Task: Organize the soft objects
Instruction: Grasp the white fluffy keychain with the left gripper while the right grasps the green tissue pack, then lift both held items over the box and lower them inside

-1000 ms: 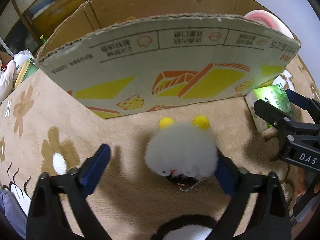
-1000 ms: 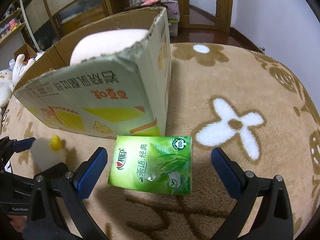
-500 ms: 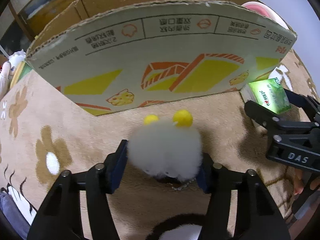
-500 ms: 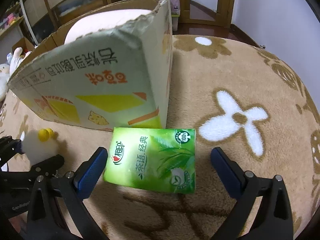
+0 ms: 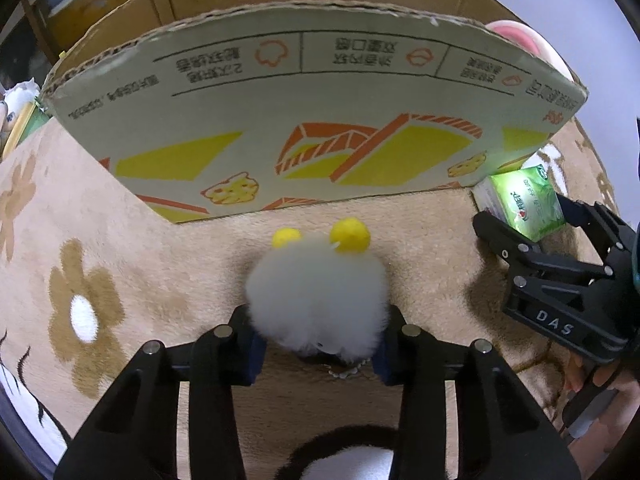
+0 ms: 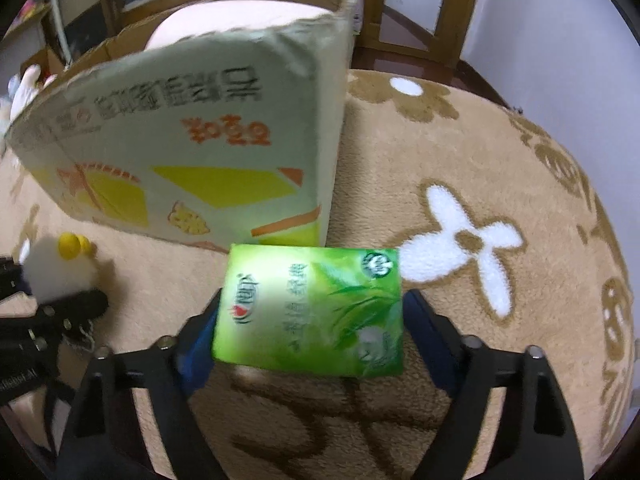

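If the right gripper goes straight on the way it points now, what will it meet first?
The green tissue pack, already between the right gripper jaws, which have just been closing. Beyond it lies the carpet, then probably the corner of the cardboard box, though depth is unclear.

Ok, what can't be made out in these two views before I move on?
- Left wrist view: the white pompom toy's underside, hidden by its own fluff and the left gripper's fingers.
- Both views: the cardboard box's contents, hidden by its wall.
- Right wrist view: the green tissue pack's print, blurred.
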The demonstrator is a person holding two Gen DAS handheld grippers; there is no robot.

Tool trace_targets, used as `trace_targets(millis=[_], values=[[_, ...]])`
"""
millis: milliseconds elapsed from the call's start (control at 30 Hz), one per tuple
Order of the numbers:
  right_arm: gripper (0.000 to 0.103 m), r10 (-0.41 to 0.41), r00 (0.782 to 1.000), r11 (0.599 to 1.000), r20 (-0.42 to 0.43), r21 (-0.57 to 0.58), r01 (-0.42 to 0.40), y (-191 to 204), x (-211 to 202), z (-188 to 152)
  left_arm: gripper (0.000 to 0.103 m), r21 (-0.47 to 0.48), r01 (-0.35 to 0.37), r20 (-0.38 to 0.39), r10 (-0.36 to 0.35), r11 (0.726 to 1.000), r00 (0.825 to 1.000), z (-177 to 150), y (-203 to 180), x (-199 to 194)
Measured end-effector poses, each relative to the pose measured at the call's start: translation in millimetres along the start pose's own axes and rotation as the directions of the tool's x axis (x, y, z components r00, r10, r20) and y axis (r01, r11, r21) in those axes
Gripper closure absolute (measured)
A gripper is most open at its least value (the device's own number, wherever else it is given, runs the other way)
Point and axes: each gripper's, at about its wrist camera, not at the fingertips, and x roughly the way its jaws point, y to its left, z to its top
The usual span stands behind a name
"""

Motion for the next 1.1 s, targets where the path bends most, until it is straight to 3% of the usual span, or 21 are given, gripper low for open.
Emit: trace_targets(millis=[700,933,1100], values=[[0.025,0.015,0.998,1.0,0.066,-0.005,-0.015,8,-43,-6,0.064,-0.01,-0.047,0.09,0.048,0.999,0.995,-6,9,-33],[0.025,0.03,0.99,1.0,0.136,0.002,-0.03,11,-80,-9,0.064,0.007,-0.062,0.146,0.06,0.998,0.987,-14,7,-58],[0.025,0.038,0.978,0.999,0.203,0.028,-0.045,6,-105,-9,0.064,0.018,-0.089,0.215,0.083,0.996,0.973,-14,-2,-84]])
